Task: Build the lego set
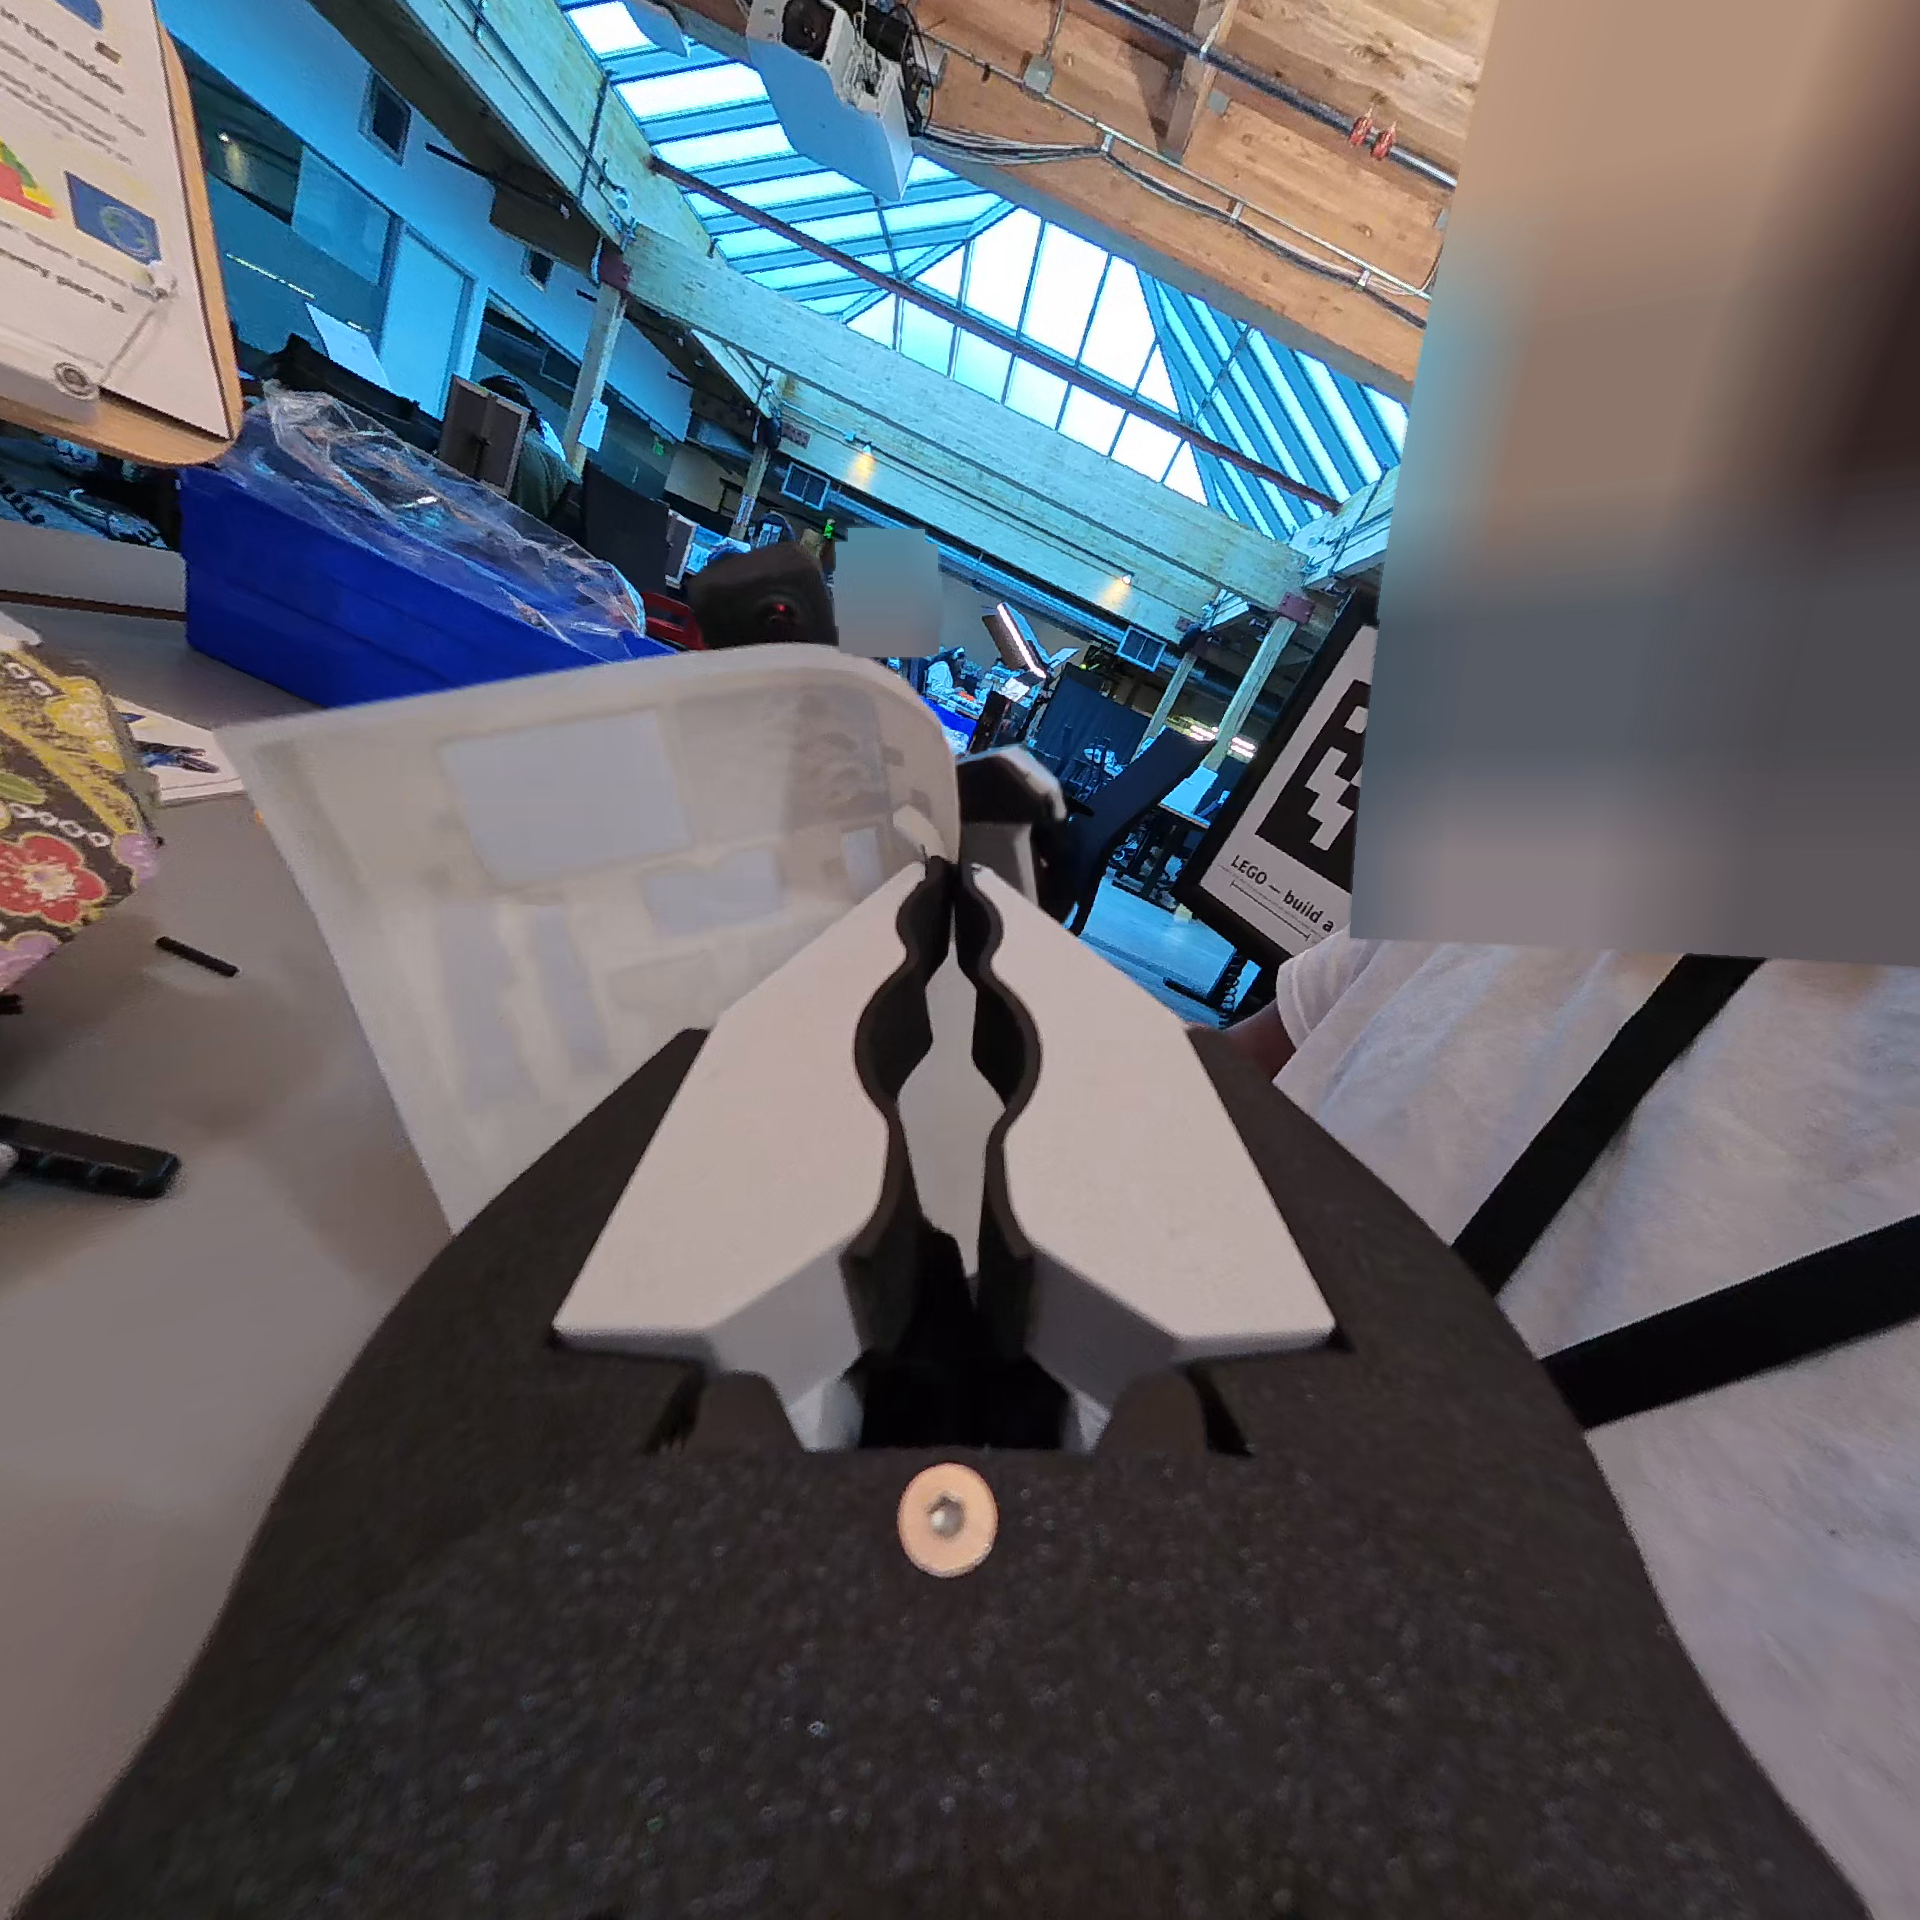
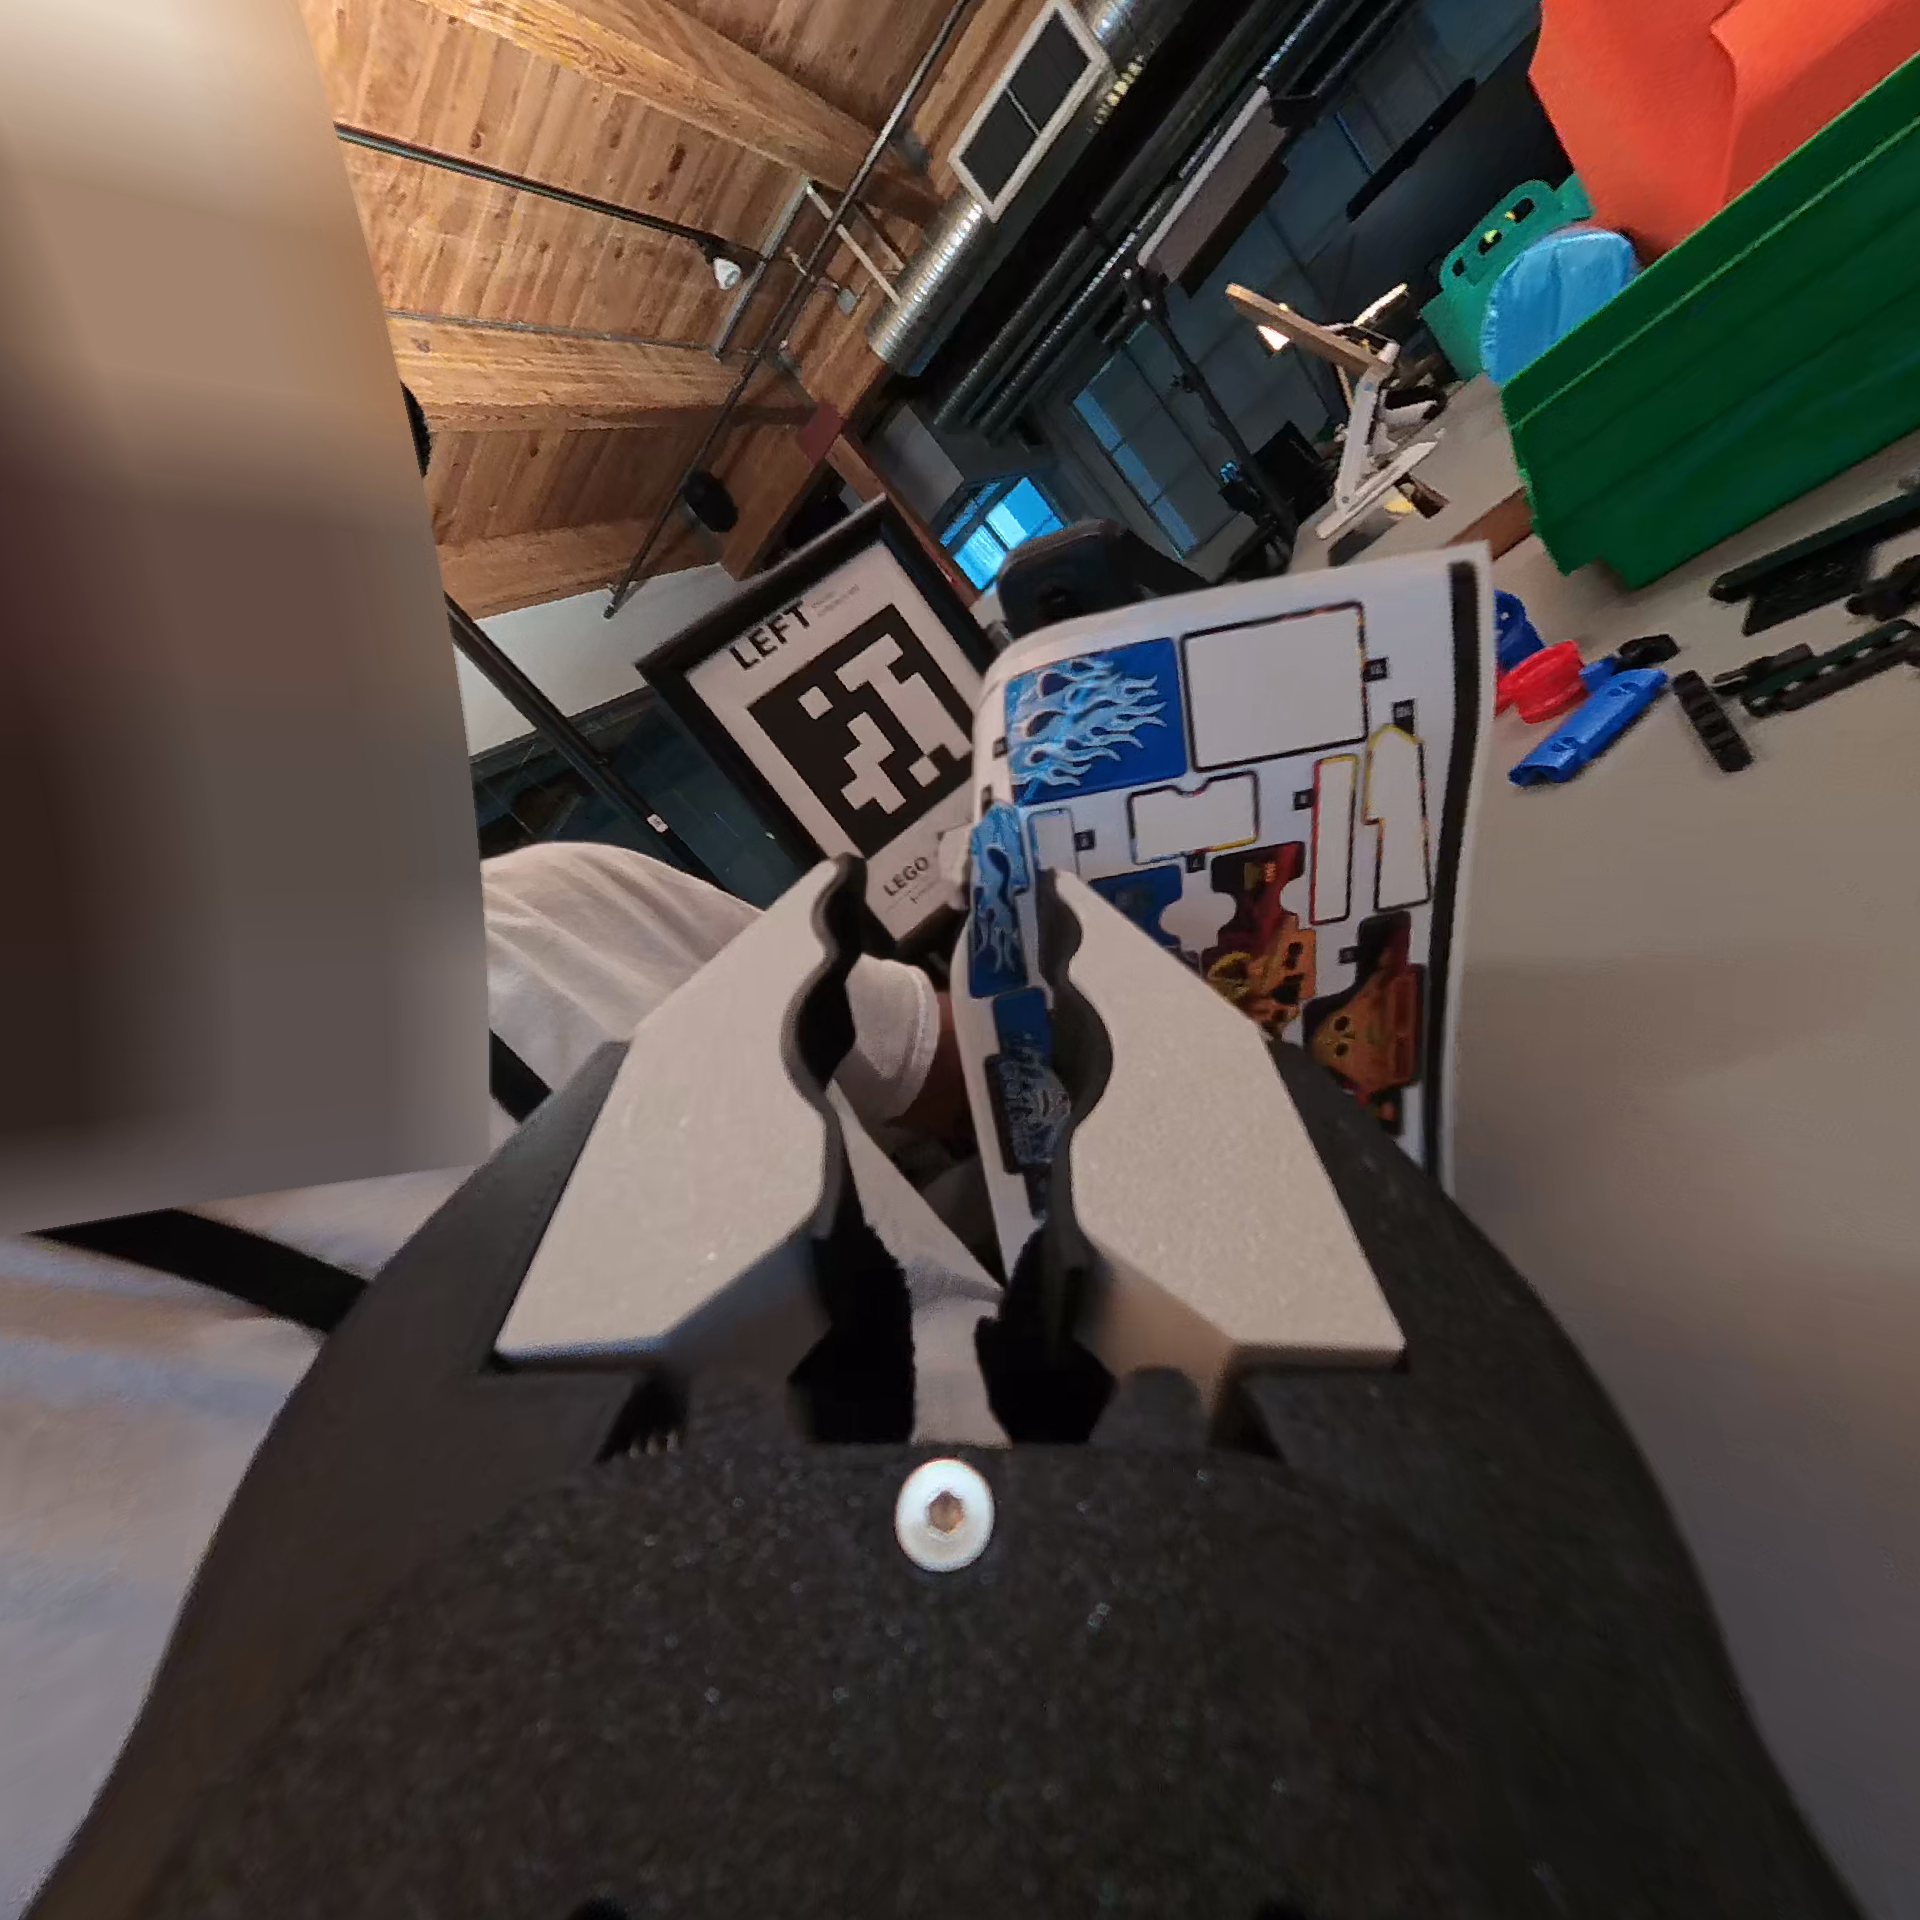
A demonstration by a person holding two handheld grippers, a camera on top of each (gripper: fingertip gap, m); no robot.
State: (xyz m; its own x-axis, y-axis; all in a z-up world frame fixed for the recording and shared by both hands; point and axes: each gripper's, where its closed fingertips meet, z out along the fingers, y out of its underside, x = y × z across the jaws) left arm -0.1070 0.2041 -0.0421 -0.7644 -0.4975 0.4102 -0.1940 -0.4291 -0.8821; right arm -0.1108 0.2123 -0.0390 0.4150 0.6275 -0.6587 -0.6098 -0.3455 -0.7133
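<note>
A sticker sheet (image 2: 1247, 790) with blue flame, white and orange stickers is held upright above the table. In the left wrist view I see its white back (image 1: 582, 883). My left gripper (image 1: 951, 883) is shut on the sheet's edge at its fingertips. My right gripper (image 2: 951, 894) is open, jaws apart, with the sheet's near edge between them. A blue flame sticker (image 2: 997, 904) lies against the inner side of the right finger. A grey finger of the right gripper (image 1: 1003, 821) shows just behind the sheet's edge in the left wrist view.
Loose red (image 2: 1543, 675), blue (image 2: 1590, 722) and black (image 2: 1714, 732) Lego parts lie on the grey table (image 2: 1621, 935) by a green bin (image 2: 1714, 395). A blue bin (image 1: 364, 592), a clipboard (image 1: 114, 229) and a floral box (image 1: 52, 831) stand at the left. A person in a white shirt (image 1: 1714, 1195) is close. The grippers are tip to tip, or close to it.
</note>
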